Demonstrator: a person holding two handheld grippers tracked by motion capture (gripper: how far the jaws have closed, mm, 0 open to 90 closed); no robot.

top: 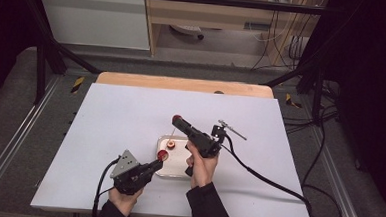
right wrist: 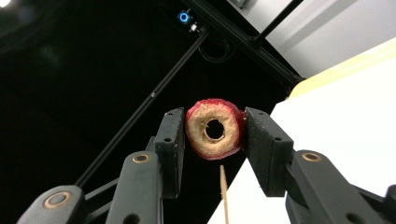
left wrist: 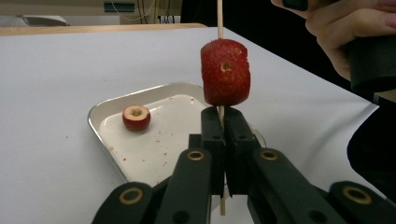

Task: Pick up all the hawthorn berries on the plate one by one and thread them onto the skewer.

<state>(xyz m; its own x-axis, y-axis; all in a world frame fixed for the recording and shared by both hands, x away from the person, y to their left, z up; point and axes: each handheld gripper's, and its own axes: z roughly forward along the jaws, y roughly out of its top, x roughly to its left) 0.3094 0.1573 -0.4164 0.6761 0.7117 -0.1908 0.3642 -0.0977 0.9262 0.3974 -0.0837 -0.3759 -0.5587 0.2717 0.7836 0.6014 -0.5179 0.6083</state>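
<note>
Jaws of the left gripper (top: 154,165) are clamped on a wooden skewer (left wrist: 220,18) carrying a red fruit piece (left wrist: 225,72), near the tray's (left wrist: 100,112) front edge. Right gripper (top: 177,120) pinches a cored fruit ring (right wrist: 215,129) above the tray's far edge.

The wooden skewer (left wrist: 220,18) runs off the top edge; the fruit piece (left wrist: 225,72) hides its middle.

Table (top: 130,115) lies open all around the tray (top: 160,146).
</note>
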